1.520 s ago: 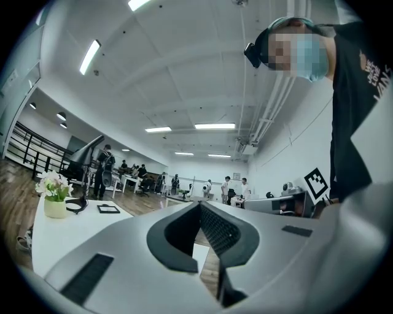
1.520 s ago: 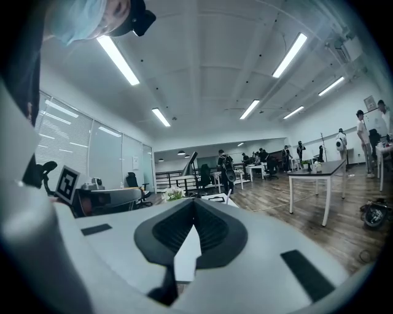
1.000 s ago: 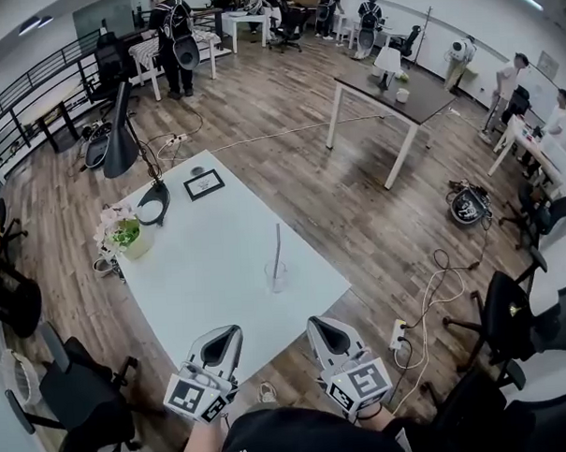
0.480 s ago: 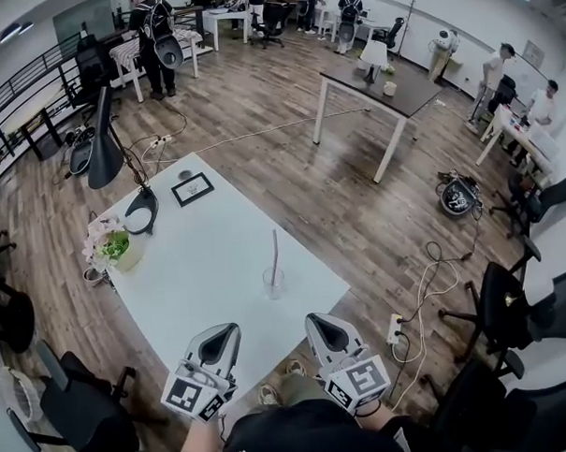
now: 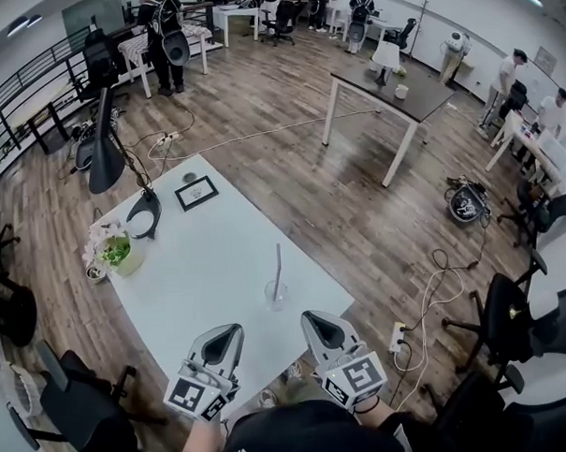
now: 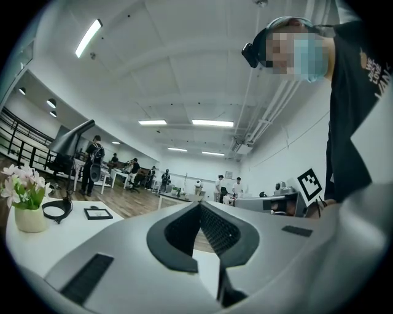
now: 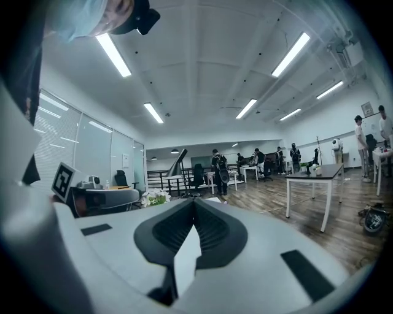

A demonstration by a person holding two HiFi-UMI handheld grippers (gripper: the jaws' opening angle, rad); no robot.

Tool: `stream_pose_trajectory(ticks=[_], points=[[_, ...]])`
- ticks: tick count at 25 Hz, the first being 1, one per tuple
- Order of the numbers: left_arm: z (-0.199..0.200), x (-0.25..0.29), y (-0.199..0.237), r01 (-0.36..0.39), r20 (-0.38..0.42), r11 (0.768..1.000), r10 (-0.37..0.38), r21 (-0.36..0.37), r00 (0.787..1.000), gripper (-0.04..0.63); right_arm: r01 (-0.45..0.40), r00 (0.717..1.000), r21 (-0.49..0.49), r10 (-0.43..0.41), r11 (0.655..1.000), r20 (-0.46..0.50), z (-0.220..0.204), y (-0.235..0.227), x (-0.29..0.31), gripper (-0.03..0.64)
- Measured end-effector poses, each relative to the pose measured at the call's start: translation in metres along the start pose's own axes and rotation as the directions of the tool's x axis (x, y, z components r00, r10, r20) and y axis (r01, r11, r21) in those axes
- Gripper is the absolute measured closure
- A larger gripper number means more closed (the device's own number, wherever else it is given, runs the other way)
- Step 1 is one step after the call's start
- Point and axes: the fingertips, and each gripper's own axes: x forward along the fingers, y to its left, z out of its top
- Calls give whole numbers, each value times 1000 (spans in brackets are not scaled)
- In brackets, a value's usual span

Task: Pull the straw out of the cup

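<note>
A clear cup (image 5: 276,295) stands near the front right corner of the white table (image 5: 200,261), with a pale straw (image 5: 277,270) upright in it. Both grippers hover at the table's near edge, short of the cup. My left gripper (image 5: 230,331) is to the cup's lower left and my right gripper (image 5: 312,318) just below and right of it. Neither holds anything. In the left gripper view the left gripper (image 6: 199,203) has its jaws meeting at the tip. The right gripper (image 7: 194,200) looks the same in its own view. The jaws hide the cup in both gripper views.
A flower pot (image 5: 118,253), a black desk lamp (image 5: 107,153) and a framed picture (image 5: 196,192) sit at the table's far left end. A black chair (image 5: 80,407) stands left of me. A power strip (image 5: 397,335) and cables lie on the wood floor at right.
Both grippers have drawn closer to the table's near edge and the cup. The cup and straw have not moved on the table.
</note>
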Motion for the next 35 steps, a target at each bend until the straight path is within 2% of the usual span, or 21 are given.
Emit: stream_pose_trajectory(ticks=[16, 24, 35], points=[[3, 44, 19, -23, 3, 1000, 22, 4, 1000, 584, -29, 1000, -7, 29, 1000, -1, 4, -39, 39, 601], [1, 54, 28, -39, 5, 999, 39, 1, 999, 584, -71, 997, -3, 71, 997, 17, 8, -44, 58, 600], [-5, 59, 34, -54, -5, 999, 54, -6, 999, 584, -113, 993, 4, 113, 994, -27, -11, -44, 81, 598]])
